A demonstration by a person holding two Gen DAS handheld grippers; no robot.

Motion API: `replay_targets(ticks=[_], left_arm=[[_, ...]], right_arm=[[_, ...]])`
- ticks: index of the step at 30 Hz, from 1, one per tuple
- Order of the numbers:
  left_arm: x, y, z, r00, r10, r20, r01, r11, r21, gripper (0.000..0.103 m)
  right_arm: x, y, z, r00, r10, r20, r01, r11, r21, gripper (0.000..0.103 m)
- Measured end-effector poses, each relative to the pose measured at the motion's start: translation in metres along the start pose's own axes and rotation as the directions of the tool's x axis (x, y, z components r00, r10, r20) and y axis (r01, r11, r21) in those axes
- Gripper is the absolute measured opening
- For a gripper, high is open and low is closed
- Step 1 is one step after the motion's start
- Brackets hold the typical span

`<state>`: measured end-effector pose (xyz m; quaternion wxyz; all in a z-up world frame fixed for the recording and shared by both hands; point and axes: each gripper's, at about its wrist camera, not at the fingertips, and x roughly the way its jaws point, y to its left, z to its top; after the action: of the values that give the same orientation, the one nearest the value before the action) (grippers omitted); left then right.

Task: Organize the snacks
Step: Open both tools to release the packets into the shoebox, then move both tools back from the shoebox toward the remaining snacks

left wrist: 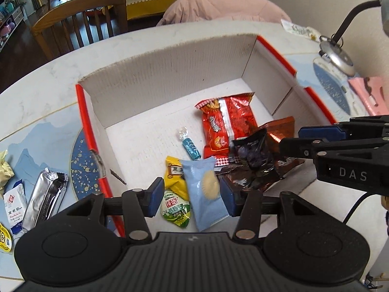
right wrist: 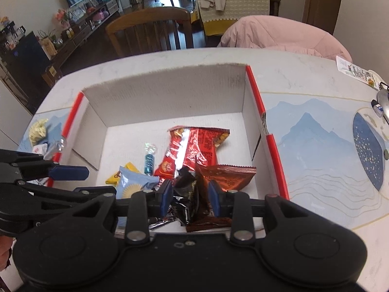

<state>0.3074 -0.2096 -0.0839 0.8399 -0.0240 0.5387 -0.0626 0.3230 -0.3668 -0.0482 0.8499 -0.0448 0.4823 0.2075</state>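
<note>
A white cardboard box (left wrist: 170,73) with red edges holds a red biscuit pack (left wrist: 226,126), a blue candy (left wrist: 190,147), a yellow packet (left wrist: 173,170), a green-white packet (left wrist: 176,209), a brown pack (left wrist: 279,127) and dark packets (left wrist: 252,150). My left gripper (left wrist: 189,196) is open over the box's near part, its pads either side of a light blue biscuit packet (left wrist: 206,189). My right gripper (right wrist: 188,198) is open over the dark packets (right wrist: 187,194) and the brown pack (right wrist: 228,177). It also shows in the left wrist view (left wrist: 289,138).
A silver wrapper (left wrist: 43,199), a white-blue packet (left wrist: 15,206) and a yellow crumpled wrapper (left wrist: 4,170) lie on the table left of the box. A lamp base (left wrist: 338,58) and a pink bag (left wrist: 369,92) are at the right. A wooden chair (left wrist: 80,19) stands behind.
</note>
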Motion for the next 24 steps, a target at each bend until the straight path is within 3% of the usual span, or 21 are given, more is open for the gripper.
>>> replay_targets(ticks=[13, 24], left_arm=[[-0.058, 0.010, -0.011, 0.991, -0.046, 0.127, 0.046, 0.999, 0.005, 0.056], [-0.108, 0.044, -0.035, 0.976, -0.062, 0.208, 0.070, 0.997, -0.034, 0.065]], right_arm=[[-0.041, 0.017, -0.002, 0.997, 0.044, 0.067, -0.047, 0.998, 0.036, 0.032], [-0.069, 0.055, -0.005, 0.985, 0.107, 0.135, -0.109, 0.994, 0.007, 0.033]])
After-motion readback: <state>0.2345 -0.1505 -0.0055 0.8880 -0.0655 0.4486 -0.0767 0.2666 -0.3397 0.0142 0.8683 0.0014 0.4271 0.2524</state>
